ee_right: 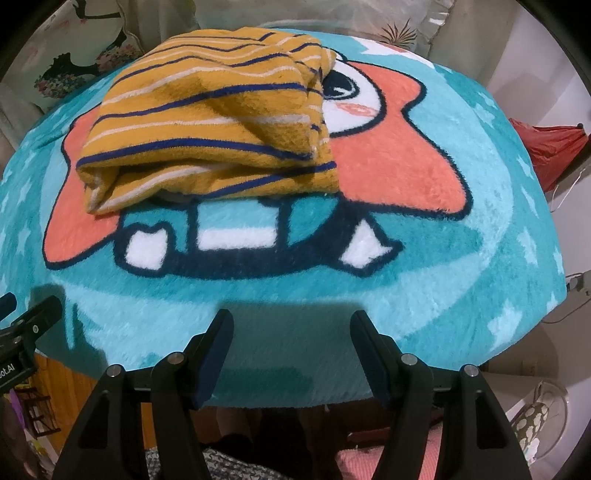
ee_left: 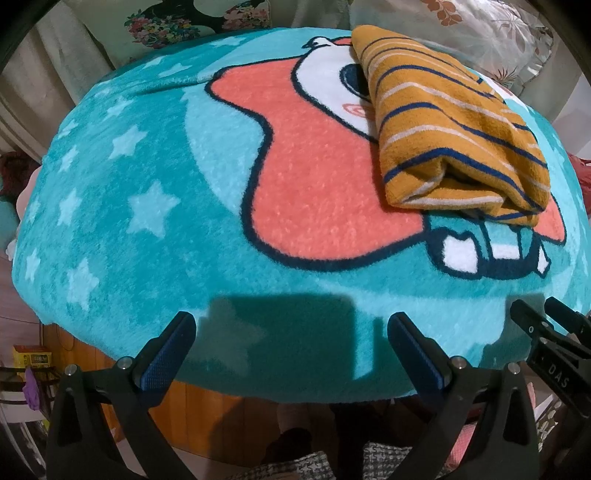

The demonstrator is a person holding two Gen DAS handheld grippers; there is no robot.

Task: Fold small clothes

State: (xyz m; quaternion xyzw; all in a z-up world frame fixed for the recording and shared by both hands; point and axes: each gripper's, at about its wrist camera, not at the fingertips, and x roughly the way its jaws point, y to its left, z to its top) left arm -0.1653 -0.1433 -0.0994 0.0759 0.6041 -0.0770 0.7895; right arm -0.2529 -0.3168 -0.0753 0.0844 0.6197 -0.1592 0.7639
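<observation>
A mustard-yellow garment with navy and white stripes lies folded in a thick bundle on a teal cartoon blanket. In the right wrist view the garment sits at the upper left of centre. My left gripper is open and empty, held at the blanket's near edge, well short of the garment. My right gripper is open and empty, also at the near edge, below the garment. The right gripper shows at the right edge of the left wrist view.
The blanket covers a raised surface with a wooden front below its edge. Floral cushions stand behind it. A red cloth lies off to the right. Shelves and clutter are at lower left.
</observation>
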